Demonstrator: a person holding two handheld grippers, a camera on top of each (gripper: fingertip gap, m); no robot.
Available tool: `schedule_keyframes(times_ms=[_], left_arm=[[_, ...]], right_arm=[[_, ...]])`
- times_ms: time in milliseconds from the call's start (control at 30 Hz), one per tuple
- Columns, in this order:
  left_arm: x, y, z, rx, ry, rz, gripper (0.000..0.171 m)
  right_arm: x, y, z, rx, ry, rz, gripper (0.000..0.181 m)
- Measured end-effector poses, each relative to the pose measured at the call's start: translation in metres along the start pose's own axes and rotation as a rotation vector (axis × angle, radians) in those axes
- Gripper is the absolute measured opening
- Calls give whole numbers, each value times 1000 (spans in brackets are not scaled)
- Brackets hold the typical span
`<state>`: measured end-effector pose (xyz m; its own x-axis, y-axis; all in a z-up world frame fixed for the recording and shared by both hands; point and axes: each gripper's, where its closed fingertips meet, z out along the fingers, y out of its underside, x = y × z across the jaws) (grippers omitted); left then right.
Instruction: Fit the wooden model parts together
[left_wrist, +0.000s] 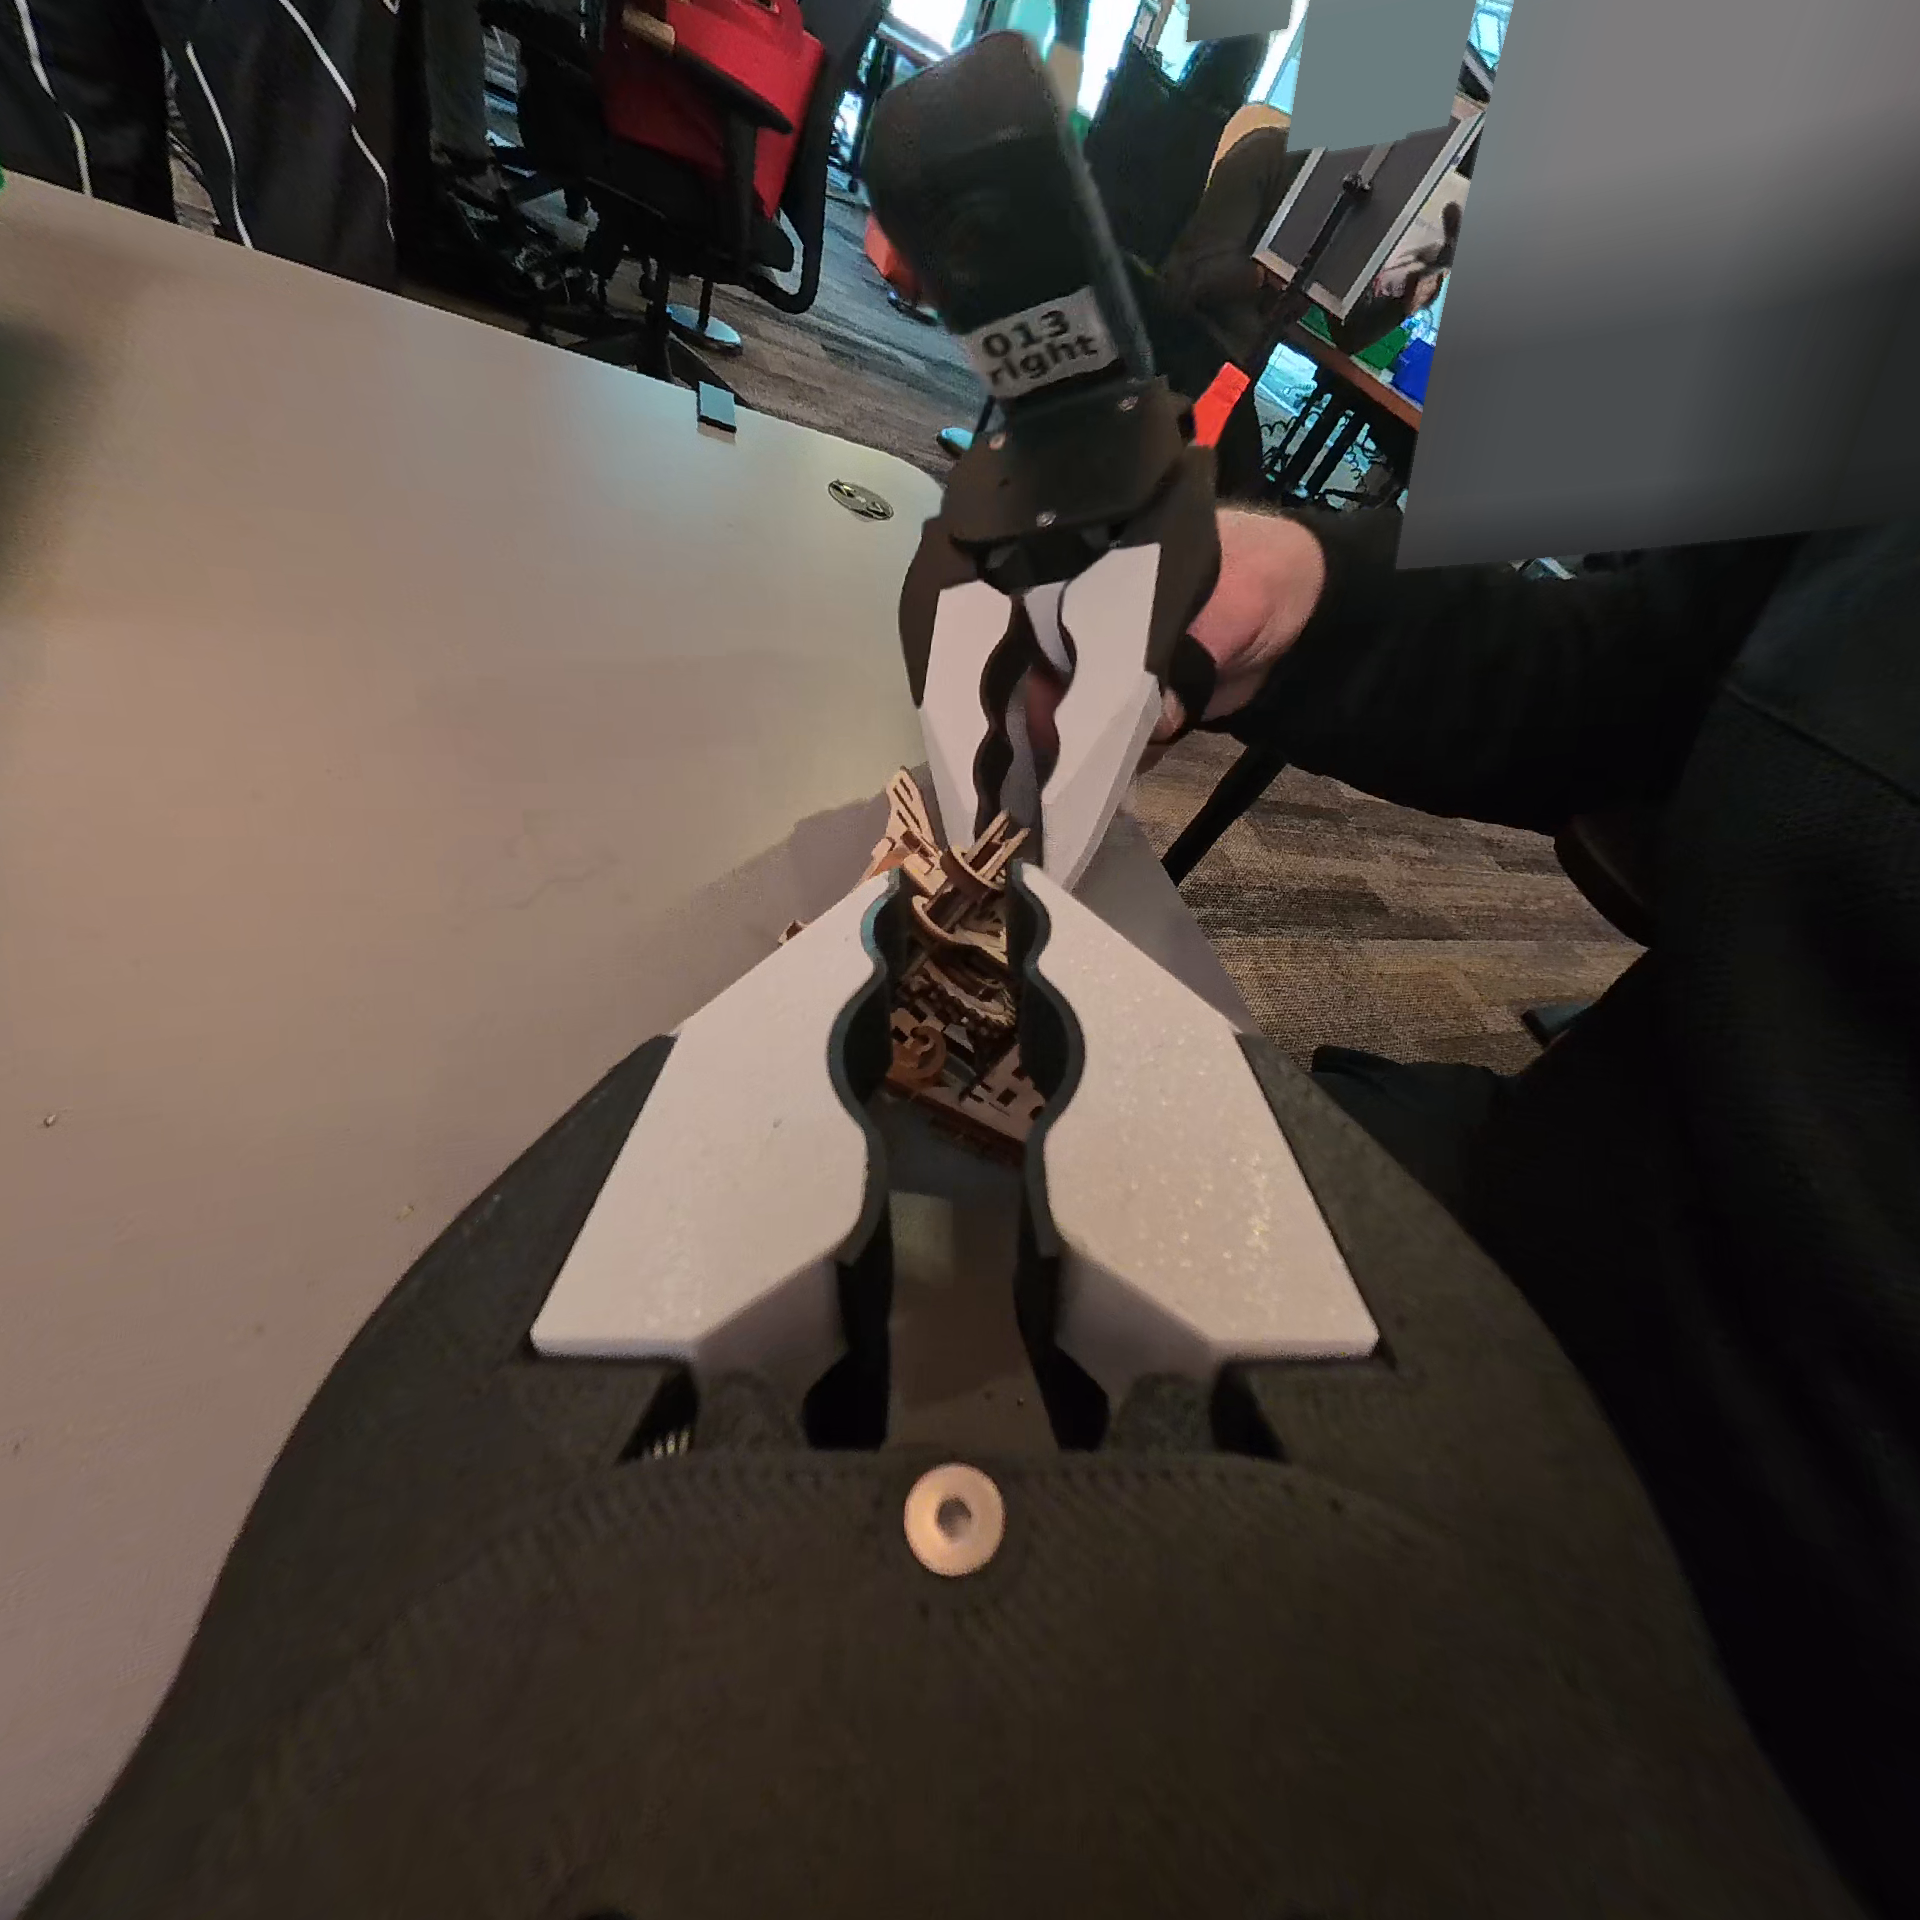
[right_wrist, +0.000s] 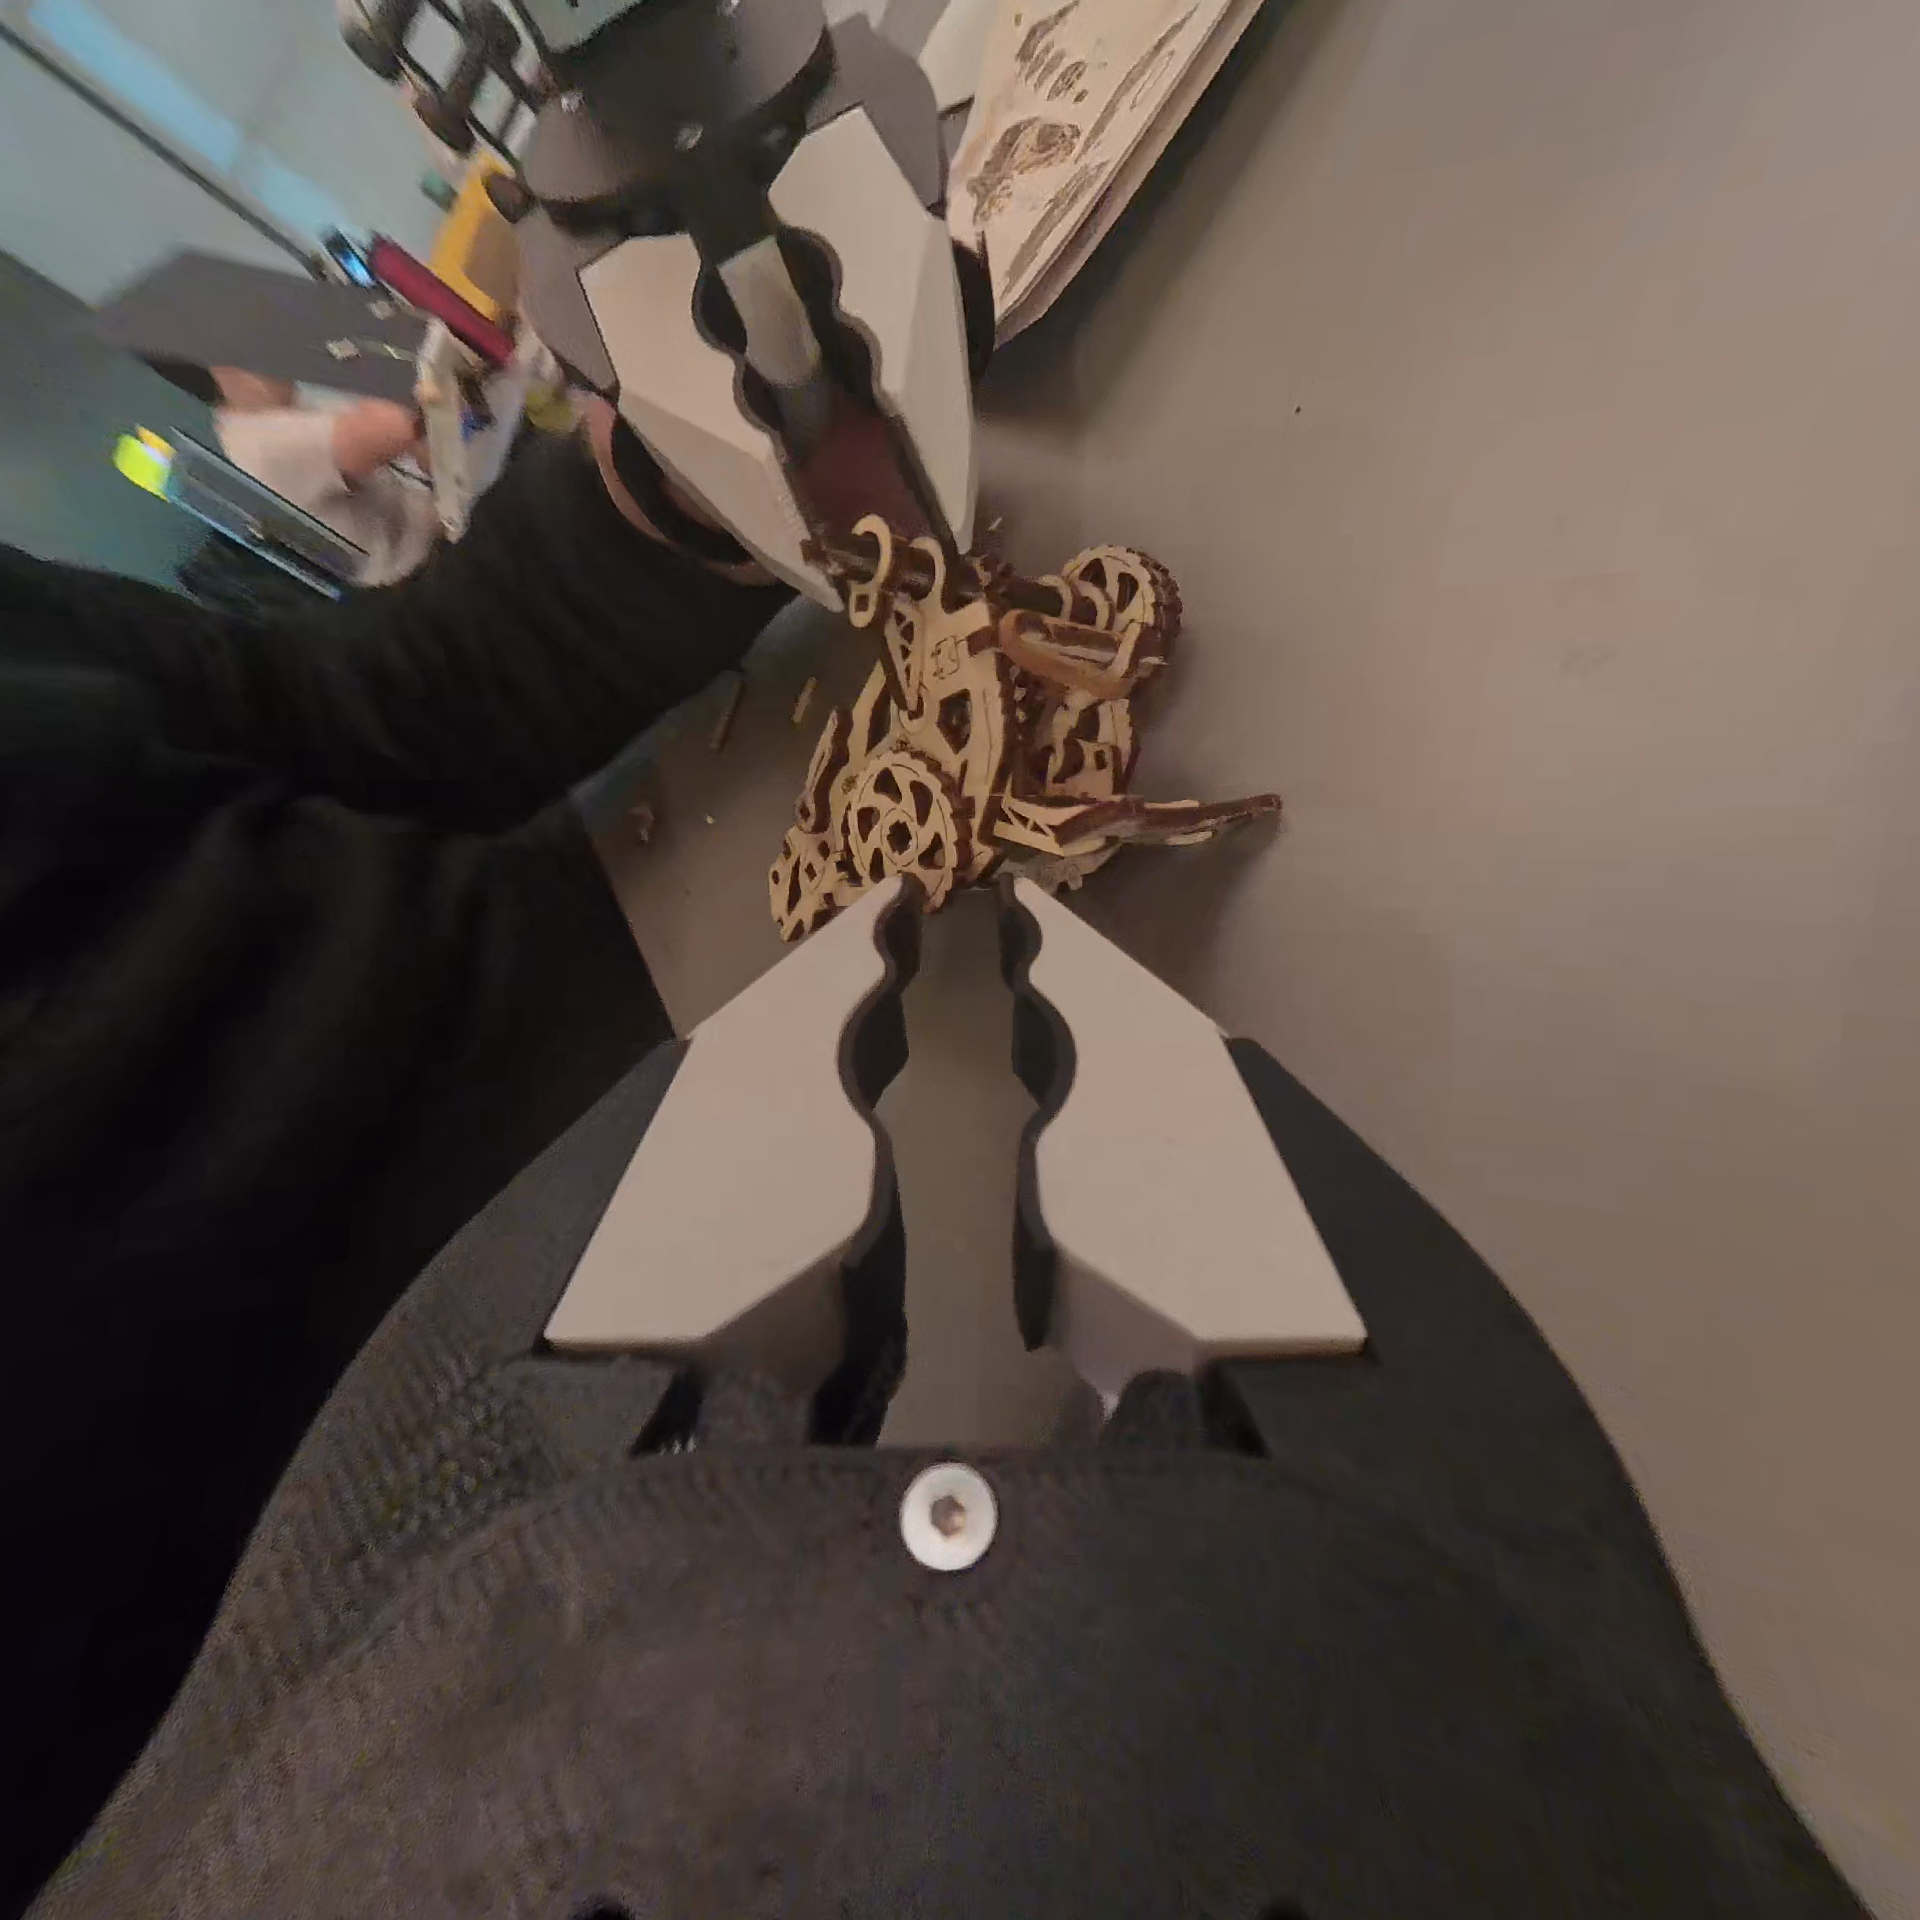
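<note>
Office chairs, one with a red back (left_wrist: 717, 94), stand on carpet beyond the pale table (left_wrist: 364, 727) in the left wrist view. Near this table's far edge lie a small dark block (left_wrist: 717, 405) and a round metal inset (left_wrist: 860, 500). The left gripper (left_wrist: 958, 883) fills the lower half of the view, its white fingers (left_wrist: 769, 1091) drawn close with a narrow gap, and the wooden model (left_wrist: 956, 997) sits in that gap, filling it from the tips back to the wide part; it appears clamped there. Just beyond the model the right gripper (left_wrist: 1008, 831) comes down from above, a hand (left_wrist: 1257, 613) behind it, its tips nearly together right at the model's top pieces; whether it grips anything cannot be told from this side. In the right wrist view the table (right_wrist: 1558, 831) runs grey-brown up the right side, and a sheet of laser-cut wooden parts (right_wrist: 1081, 135) lies on it at the top, well above the model. The model (right_wrist: 966, 748), a cluster of pale gears and dark-edged frames, lies on the table in the middle of the view. The right gripper (right_wrist: 954, 894) has its fingers (right_wrist: 758, 1143) parted by a narrow gap with only bare table showing between them; its tips sit just at the lower gears of the model and hold nothing visible. Above the model the left gripper (right_wrist: 883, 561) points down, its tips pinching a dark axle with pale rings at the model's top edge. A dark sleeve (right_wrist: 395, 675) stretches left of the model, and the room behind is blurred.
</note>
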<state>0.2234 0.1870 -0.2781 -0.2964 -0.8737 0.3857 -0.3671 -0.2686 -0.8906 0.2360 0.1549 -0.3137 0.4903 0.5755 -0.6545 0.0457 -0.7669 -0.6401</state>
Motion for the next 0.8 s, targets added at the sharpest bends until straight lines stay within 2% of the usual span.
schedule_keyframes(times_ms=[200,267,567,800], left_arm=[[1,0,0,3,-3,2,16],[1,0,0,6,-10,3,16],[3,1,0,16,-50,12,15],[4,1,1,35,-104,22,15]], right_arm=[[-6,5,3,6,-48,89,10],[-10,5,3,13,-68,110,3],[-18,2,-2,81,-112,162,2],[-28,-33,-17,254,-238,259,2]])
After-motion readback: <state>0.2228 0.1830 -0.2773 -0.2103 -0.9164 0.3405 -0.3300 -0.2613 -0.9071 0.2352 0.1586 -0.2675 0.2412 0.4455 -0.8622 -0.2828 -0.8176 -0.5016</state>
